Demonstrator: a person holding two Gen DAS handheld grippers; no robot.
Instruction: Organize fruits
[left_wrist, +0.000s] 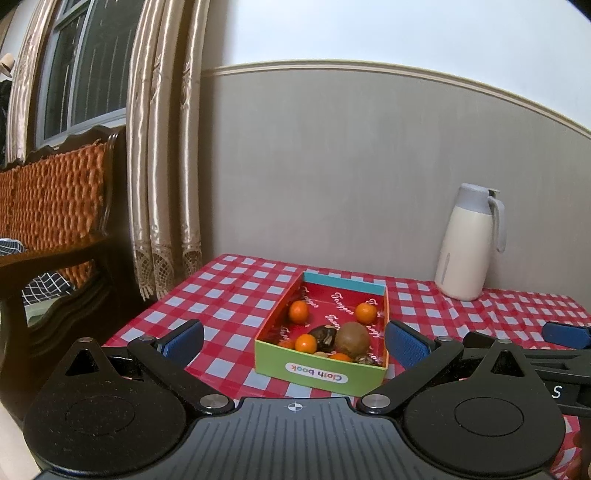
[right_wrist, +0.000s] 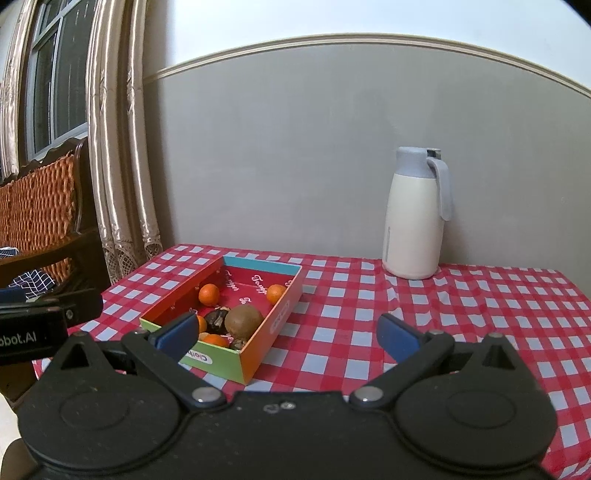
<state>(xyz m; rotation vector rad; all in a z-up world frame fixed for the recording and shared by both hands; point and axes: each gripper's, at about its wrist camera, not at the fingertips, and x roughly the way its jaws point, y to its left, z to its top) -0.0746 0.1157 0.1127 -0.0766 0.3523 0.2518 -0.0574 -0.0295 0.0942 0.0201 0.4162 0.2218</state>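
Note:
A shallow cardboard box (left_wrist: 317, 374) with a green front wall and red lining sits on the checked table. Inside lie several small oranges (left_wrist: 298, 311), a brown kiwi (left_wrist: 354, 339) and a dark wrinkled fruit (left_wrist: 324, 338). My left gripper (left_wrist: 293, 345) is open and empty, its blue fingers on either side of the box's near end, above and short of it. In the right wrist view the box (right_wrist: 275, 323) is at the left with the kiwi (right_wrist: 243, 320) inside. My right gripper (right_wrist: 286, 334) is open and empty, to the right of the box.
A white jug with a grey lid (right_wrist: 415, 214) stands at the back by the wall, also in the left wrist view (left_wrist: 467, 243). A wooden chair with an orange woven back (left_wrist: 55, 206) and curtains (left_wrist: 162, 147) are left of the table. The table's left edge (left_wrist: 155, 306) is near the box.

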